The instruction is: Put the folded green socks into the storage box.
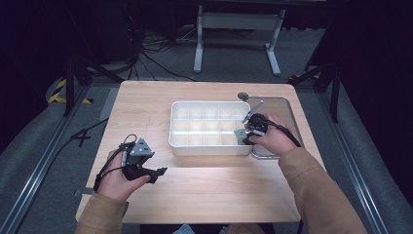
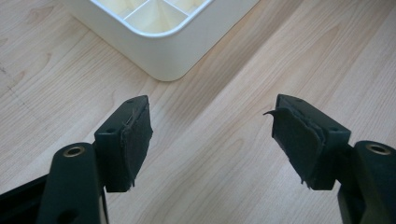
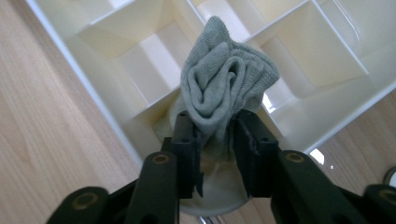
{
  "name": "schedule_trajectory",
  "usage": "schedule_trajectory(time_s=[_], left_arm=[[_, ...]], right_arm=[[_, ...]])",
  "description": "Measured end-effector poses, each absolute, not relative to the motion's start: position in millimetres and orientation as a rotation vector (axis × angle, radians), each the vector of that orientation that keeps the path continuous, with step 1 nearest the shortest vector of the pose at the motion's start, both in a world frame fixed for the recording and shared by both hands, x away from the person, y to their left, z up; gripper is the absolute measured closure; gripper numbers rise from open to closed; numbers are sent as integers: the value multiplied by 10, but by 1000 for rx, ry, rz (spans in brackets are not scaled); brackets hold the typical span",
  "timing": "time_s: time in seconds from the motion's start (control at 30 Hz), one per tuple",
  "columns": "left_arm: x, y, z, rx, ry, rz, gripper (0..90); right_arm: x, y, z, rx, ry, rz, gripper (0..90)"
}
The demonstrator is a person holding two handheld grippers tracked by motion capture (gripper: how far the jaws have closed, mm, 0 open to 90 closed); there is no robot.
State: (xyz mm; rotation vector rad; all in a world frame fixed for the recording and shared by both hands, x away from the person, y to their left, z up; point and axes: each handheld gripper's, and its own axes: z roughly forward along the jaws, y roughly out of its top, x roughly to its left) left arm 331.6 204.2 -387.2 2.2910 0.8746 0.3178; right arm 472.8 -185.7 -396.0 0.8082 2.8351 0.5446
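Your right gripper | jaws pinching sock, upright over tray right-front corner cell | your left gripper spread, empty, table front-left.

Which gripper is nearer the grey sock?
The right gripper: its jaws flank the grey sock over a corner cell of the white tray. The left gripper sits open on the table, off the tray's opposite corner.
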Motion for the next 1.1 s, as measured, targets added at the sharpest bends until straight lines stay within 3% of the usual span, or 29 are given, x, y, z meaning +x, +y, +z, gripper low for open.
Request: schedule_trajectory(time_s=[0.27, 0.4, 0.47, 0.5, 0.53, 0.6, 0.63, 1.1], left_arm=[[3317, 2035, -3875, 2294, 874, 313, 289], [3324, 2039, -3891, 2303, 875, 311, 288], [3325, 2041, -3896, 2306, 873, 312, 288], [3323, 2043, -3898, 2302, 876, 311, 288], [3323, 2043, -3898, 2302, 876, 311, 288], [3318, 2053, -3898, 2289, 887, 305, 287], [3324, 2063, -3895, 2295, 876, 313, 286], [3316, 2053, -3897, 2293, 883, 307, 285]], right_arm=[[4766, -1822, -3825, 849, 2818, 627, 408], [4808, -1737, -3883, 895, 2782, 628, 385], [4844, -1704, -3904, 906, 2753, 616, 438], [4867, -1693, -3899, 900, 2743, 615, 527], [4867, -1693, -3899, 900, 2743, 615, 527], [4877, -1674, -3870, 890, 2759, 590, 703], [4868, -1665, -3863, 878, 2767, 576, 728], [4876, -1600, -4134, 898, 2850, 386, 760]])
